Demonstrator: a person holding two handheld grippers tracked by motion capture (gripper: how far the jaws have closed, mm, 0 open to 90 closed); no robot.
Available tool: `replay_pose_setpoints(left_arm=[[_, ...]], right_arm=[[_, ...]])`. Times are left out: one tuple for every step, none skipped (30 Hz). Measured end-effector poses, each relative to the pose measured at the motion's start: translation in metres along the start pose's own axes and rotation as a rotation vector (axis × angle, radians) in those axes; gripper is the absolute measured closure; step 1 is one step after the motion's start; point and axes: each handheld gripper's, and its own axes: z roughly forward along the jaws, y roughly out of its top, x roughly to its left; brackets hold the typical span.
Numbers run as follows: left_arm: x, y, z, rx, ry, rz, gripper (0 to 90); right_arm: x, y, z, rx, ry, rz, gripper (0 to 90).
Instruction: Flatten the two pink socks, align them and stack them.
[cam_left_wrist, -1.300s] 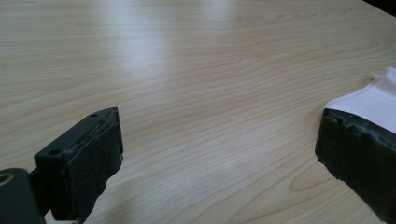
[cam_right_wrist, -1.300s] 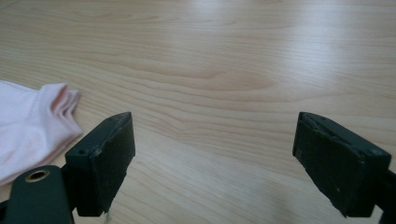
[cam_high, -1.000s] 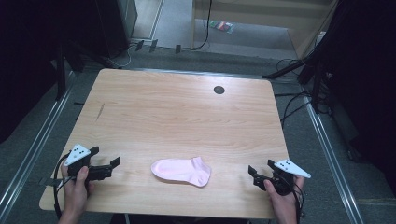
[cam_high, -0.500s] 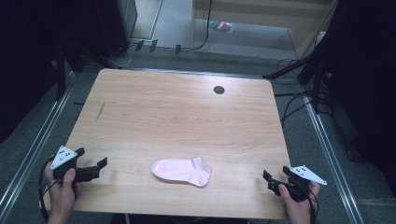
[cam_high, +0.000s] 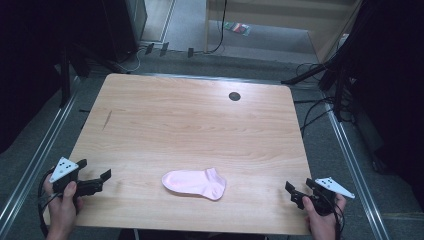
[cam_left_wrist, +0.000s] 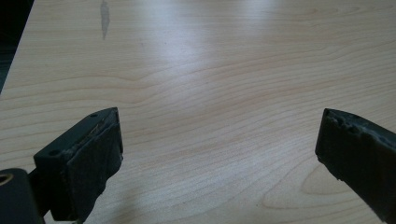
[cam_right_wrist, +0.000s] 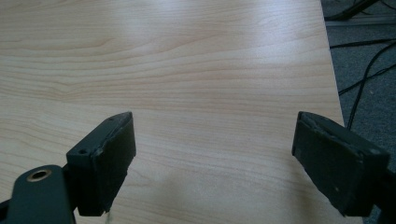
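Both grippers, left (cam_high: 95, 181) and right (cam_high: 296, 194), stood wide open and empty, well apart from the pink sock (cam_high: 196, 183); a shallow pinch risked slippage off thin fabric.

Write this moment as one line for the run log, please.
left gripper: open, empty | right gripper: open, empty | pink sock: flat on table, between grippers, untouched

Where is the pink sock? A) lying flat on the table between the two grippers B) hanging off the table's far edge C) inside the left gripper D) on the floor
A: the sock lies flat on the table, with the left gripper and right gripper apart from it on either side, both open.
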Motion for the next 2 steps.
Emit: replay_pose_setpoints(left_arm=[[0.0006,0.0001,0.0001,0.002,-0.01,-0.005,1.0],[0.0006,0.0001,0.0001,0.002,-0.01,-0.005,1.0]], right_arm=[[0.0,0.0004,0.0009,0.002,-0.006,0.004,14.9],[0.0,0.0004,0.0009,0.002,-0.006,0.004,14.9]])
